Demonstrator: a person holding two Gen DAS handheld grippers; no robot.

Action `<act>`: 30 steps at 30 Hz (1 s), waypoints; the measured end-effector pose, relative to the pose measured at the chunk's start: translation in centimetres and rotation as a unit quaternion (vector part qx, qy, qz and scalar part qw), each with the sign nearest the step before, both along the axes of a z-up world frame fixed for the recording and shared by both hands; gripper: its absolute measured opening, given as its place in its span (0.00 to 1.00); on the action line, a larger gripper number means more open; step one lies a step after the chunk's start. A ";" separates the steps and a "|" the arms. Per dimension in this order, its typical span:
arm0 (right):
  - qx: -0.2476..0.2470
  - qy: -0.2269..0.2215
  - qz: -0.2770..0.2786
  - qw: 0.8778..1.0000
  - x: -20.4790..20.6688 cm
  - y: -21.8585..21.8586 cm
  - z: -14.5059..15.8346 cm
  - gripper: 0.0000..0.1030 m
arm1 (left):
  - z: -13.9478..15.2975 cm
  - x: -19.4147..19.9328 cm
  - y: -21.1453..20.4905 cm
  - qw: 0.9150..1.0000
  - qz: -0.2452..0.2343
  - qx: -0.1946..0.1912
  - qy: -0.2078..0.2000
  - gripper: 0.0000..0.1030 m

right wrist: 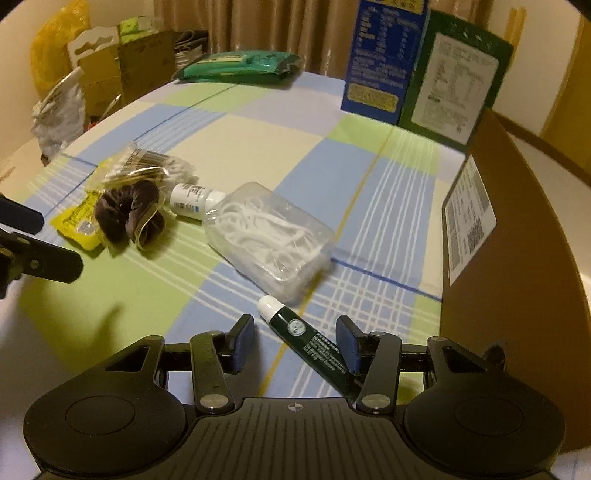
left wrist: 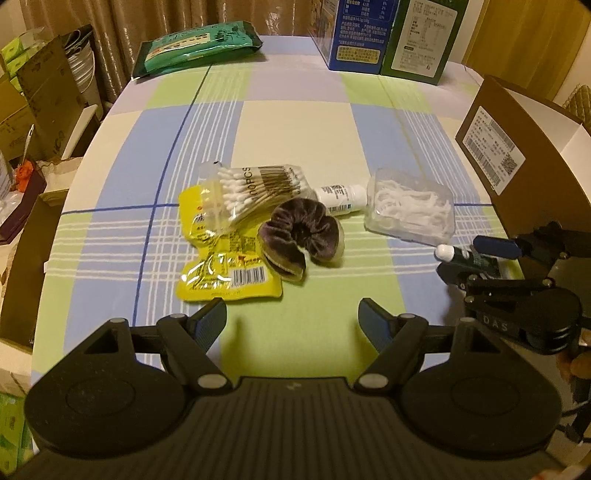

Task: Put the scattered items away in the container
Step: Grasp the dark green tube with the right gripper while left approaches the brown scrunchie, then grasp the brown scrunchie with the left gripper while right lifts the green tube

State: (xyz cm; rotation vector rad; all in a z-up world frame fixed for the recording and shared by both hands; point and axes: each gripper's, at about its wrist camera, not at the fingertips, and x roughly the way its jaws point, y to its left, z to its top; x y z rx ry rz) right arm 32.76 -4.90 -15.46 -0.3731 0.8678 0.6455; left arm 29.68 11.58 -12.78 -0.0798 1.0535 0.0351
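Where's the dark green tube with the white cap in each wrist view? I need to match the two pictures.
Left wrist view: the tube is at the far right, mid-height, between the right gripper's open fingers.
Right wrist view: the tube is bottom centre, lying on the tablecloth between the gripper's fingers, cap pointing up-left.
Shared landmark: the clear box of floss picks, just beyond the cap in both.

A green packet (left wrist: 195, 50) and two upright cartons, blue (left wrist: 364, 31) and green (left wrist: 423, 38), occupy the tablecloth's (left wrist: 295, 122) far edge.
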 end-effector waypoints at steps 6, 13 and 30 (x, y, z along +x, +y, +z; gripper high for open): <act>0.002 0.032 -0.015 0.999 0.0 0.0 0.5 0.20 | -0.3 1.0 0.1 1.000 -0.007 -0.001 0.000 0.73; 0.008 0.058 -0.065 0.996 -0.5 -1.0 0.9 0.14 | -0.7 1.8 0.0 1.000 -0.018 -0.001 -0.001 0.73; 0.006 0.044 -0.090 0.995 -0.3 -2.1 0.8 0.14 | -2.6 5.4 -1.3 0.996 -0.062 0.052 -0.025 0.60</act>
